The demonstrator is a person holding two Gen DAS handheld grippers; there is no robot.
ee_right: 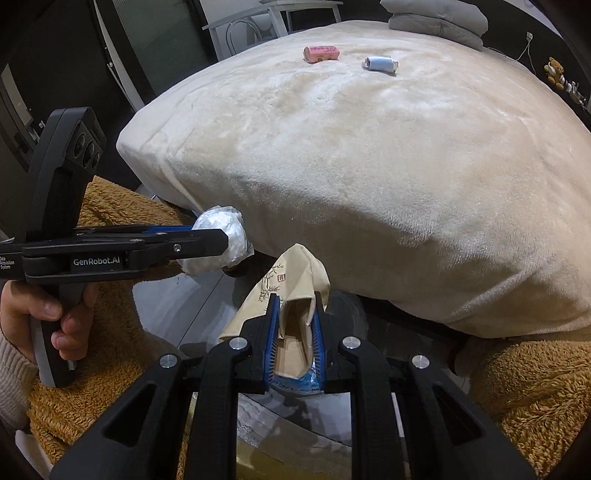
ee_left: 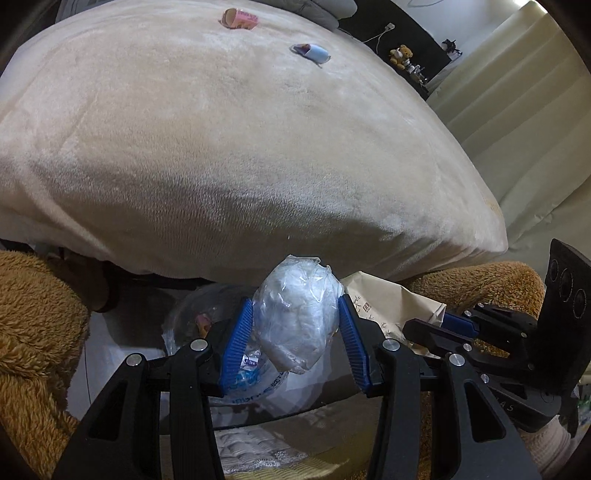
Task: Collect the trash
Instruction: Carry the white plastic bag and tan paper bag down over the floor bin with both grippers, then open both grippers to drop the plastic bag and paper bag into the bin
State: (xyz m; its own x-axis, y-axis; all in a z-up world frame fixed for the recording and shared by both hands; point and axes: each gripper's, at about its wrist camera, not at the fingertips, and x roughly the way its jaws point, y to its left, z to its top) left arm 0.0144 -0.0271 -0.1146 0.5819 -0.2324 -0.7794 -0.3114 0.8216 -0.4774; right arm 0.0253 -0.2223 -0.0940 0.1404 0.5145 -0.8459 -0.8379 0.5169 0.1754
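Black claw arms with blue ribbed pads are filling the lower part of both wrist views. The left claw (ee_left: 295,328) is clamping a crumpled white wad wrapped in clear crinkled plastic film (ee_left: 299,317); both blue pads (ee_left: 236,343) are pressing against its sides, and the wad is bulging above and below them. In the right wrist view the same left claw (ee_right: 221,240) is appearing side-on, held by a hand (ee_right: 48,321) in a cream knitted cuff, with the wad (ee_right: 225,240) projecting past the fingertips just in front of the bed edge.

The right claw (ee_right: 295,332) is standing nearly together, pinching a folded beige paper wrapper printed with a bamboo motif and a small red seal (ee_right: 295,288). The wrapper is rising in a creased peak above the pads, and a strip of blue-and-clear plastic is showing at its lower end. In the left wrist view this wrapper (ee_left: 388,302) is lying just right of the wad.

Below both claws, a clear plastic bag with blue lettering (ee_left: 255,373) is sitting open, with a small pink scrap (ee_left: 203,321) visible inside.

A bed covered with a cream plush blanket (ee_left: 240,147) is occupying the middle of each view. Two more pieces are lying on it, well apart from the claws: a pink rolled wrapper with printed text (ee_left: 239,18) and, near it, a pale blue rolled wrapper with crumpled ends (ee_left: 310,53). Brown fuzzy fabric (ee_left: 33,332) is flanking the claws on both sides. A small teddy bear (ee_left: 400,55) is sitting beyond the bed.
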